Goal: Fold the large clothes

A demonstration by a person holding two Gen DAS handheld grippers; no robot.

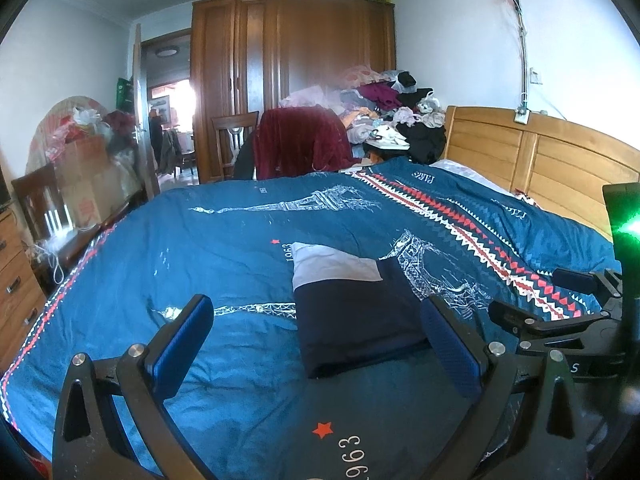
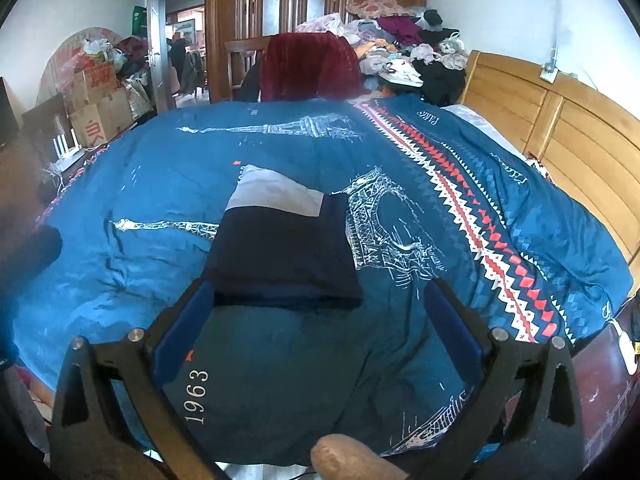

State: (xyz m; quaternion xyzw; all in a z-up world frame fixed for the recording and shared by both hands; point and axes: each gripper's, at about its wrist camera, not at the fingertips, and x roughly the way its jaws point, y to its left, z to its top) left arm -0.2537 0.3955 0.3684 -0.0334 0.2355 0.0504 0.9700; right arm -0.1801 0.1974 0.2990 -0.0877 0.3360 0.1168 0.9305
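1 folded garment (image 2: pixel 286 246), navy w/ white far panel, lies flat mid-bed on blue Paris-print duvet (image 2: pixel 152 184). 2 tongs, both spread wide, nothing held: left tongs (image 1: pixel 320 344), right tongs (image 2: pixel 320 320), near edge. 1 headboard (image 2: pixel 560 128) right; clothes pile (image 2: pixel 400 40) far.

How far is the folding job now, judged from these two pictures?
Done: the navy and white garment lies folded in a neat rectangle on the blue bedcover. In hand: nothing; the left gripper and right gripper are open. Left: perhaps the clothes pile beyond the bed.
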